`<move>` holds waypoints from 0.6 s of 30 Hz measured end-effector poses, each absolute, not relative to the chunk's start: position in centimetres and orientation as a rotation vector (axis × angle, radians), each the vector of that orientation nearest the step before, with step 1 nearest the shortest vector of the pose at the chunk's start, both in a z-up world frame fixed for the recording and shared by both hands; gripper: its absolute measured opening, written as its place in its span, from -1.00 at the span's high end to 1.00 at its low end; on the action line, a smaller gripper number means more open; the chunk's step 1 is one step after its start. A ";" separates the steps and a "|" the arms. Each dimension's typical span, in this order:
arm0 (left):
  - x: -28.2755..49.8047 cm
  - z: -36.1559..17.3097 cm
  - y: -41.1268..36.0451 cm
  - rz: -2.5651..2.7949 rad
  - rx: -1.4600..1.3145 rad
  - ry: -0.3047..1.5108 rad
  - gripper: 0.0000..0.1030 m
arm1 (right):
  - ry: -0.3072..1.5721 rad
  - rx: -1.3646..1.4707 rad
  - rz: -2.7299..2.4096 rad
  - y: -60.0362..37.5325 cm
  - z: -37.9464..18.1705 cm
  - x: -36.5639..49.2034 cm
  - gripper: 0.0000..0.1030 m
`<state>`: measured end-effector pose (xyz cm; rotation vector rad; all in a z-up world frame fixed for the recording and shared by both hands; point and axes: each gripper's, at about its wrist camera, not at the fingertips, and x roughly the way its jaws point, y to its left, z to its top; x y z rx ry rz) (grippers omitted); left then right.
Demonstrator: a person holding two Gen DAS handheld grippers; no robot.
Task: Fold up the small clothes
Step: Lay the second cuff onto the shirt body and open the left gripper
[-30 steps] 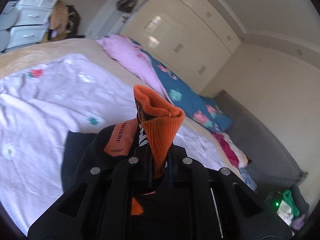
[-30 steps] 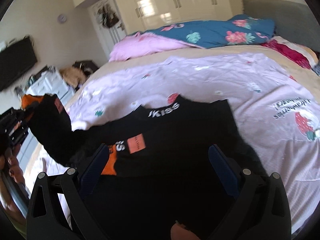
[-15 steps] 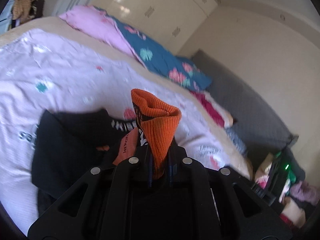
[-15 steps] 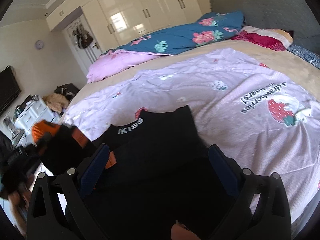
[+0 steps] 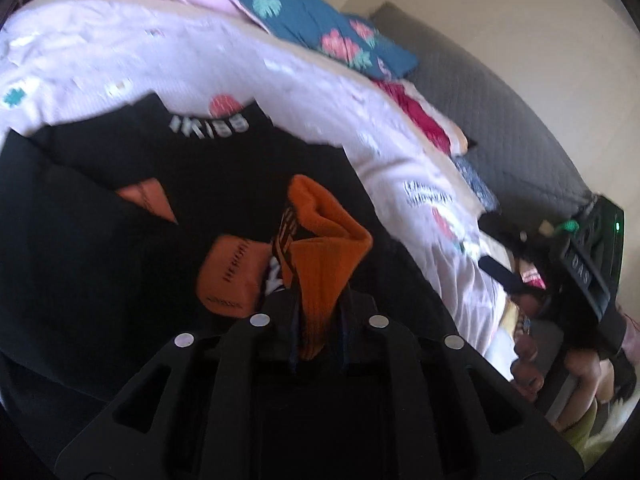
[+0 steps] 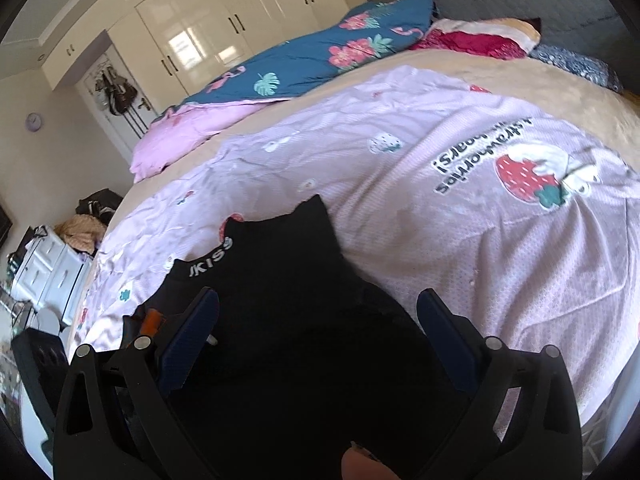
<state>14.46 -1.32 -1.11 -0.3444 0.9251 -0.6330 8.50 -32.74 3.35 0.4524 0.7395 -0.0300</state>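
We see our left gripper (image 5: 318, 312) as a matte black plastic frame, its 2 linkage arms pierced by elongated cut-outs and fastened with 4 round silver screws in a row. Our right gripper (image 6: 318, 316) has the same black frame and 4 silver screws, but dark blue pads (image 6: 192, 332) line its fingers. A bit of bare skin shows at its lower edge.

My left camera sits close over the black top (image 5: 100, 248), facing the headboard (image 5: 492, 108); my right camera looks from low across the bed (image 6: 400, 208) toward the wardrobes (image 6: 224, 28); both share that top (image 6: 288, 280)
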 end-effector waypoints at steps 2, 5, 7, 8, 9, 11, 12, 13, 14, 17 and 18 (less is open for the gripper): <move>14.4 -1.5 -2.1 -0.661 -0.307 0.957 0.56 | 0.749 0.452 -0.033 -32.8 3.1 8.6 -0.92; 14.2 -1.3 -2.2 -0.680 -0.290 0.960 0.18 | 0.775 0.445 -0.039 -32.8 2.5 8.9 -0.92; 13.9 -0.6 -1.7 -0.681 -0.294 0.934 -0.04 | 0.808 0.436 -0.030 -32.5 1.9 9.3 -0.92; 14.0 -0.3 -1.0 -0.675 -0.311 0.923 -0.10 | 0.831 0.428 -0.016 -32.2 1.4 9.5 -0.92; 14.1 0.0 -0.2 -0.666 -0.330 0.910 -0.17 | 0.846 0.420 -0.004 -31.8 1.1 9.7 -0.92; 14.4 0.6 0.9 -0.641 -0.354 0.887 -0.26 | 0.879 0.399 0.037 -30.5 0.4 10.0 -0.91; 14.6 0.9 1.7 -0.621 -0.361 0.873 -0.27 | 0.889 0.390 0.062 -29.8 0.1 10.1 -0.91; 14.7 1.1 2.4 -0.598 -0.366 0.861 -0.30 | 0.897 0.377 0.084 -29.1 -0.1 10.3 -0.89; 14.9 1.3 3.2 -0.573 -0.373 0.850 -0.33 | 0.911 0.349 0.098 -28.2 -0.5 10.4 -0.82; 15.6 1.7 5.6 -0.476 -0.380 0.821 -0.49 | 0.965 0.301 0.127 -26.1 -2.0 10.8 -0.53; 15.7 1.8 6.2 -0.444 -0.371 0.814 -0.53 | 0.985 0.294 0.144 -25.4 -2.7 10.9 -0.51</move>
